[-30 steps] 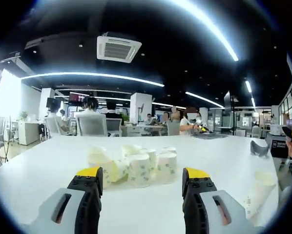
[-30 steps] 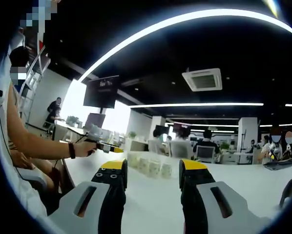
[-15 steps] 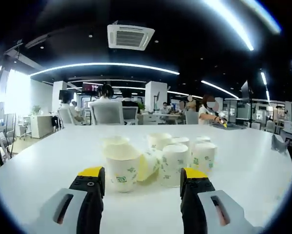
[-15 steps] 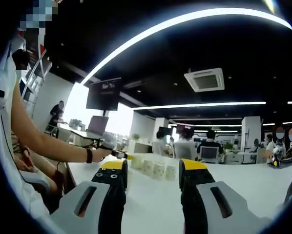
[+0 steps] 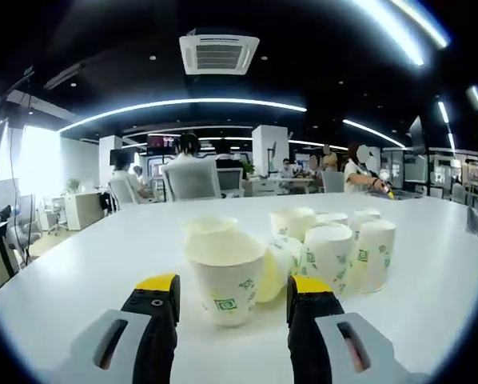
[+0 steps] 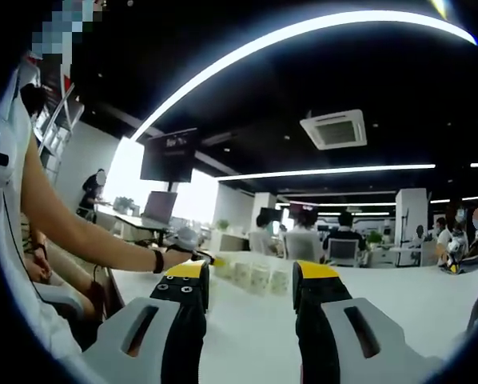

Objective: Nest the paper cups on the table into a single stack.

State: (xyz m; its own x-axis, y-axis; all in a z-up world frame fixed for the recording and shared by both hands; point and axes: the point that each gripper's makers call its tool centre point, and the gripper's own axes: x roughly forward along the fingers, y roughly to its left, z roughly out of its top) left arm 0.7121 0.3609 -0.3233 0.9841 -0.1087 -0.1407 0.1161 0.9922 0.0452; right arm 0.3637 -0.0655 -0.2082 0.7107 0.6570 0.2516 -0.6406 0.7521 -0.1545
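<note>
Nearby, paper cups clustered, seemingly empty; left gripper, right gripper jaws apart.

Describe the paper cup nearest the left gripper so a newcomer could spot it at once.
On the white table stands a cluster of paper cups. The nearest cup stands upright, mouth up, between the left gripper jaws, ahead of the rest, which mostly stand mouth down.

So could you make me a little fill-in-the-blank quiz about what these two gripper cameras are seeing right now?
1. The paper cups stand clustered on a ____ table.
2. The nearest cup sits just ahead of the left gripper, mouth facing ____.
3. The right gripper has jaws that are ____, gripping nothing.
4. Each gripper's jaw tips are coloured ____.

Missing words: white; up; open; yellow
</note>
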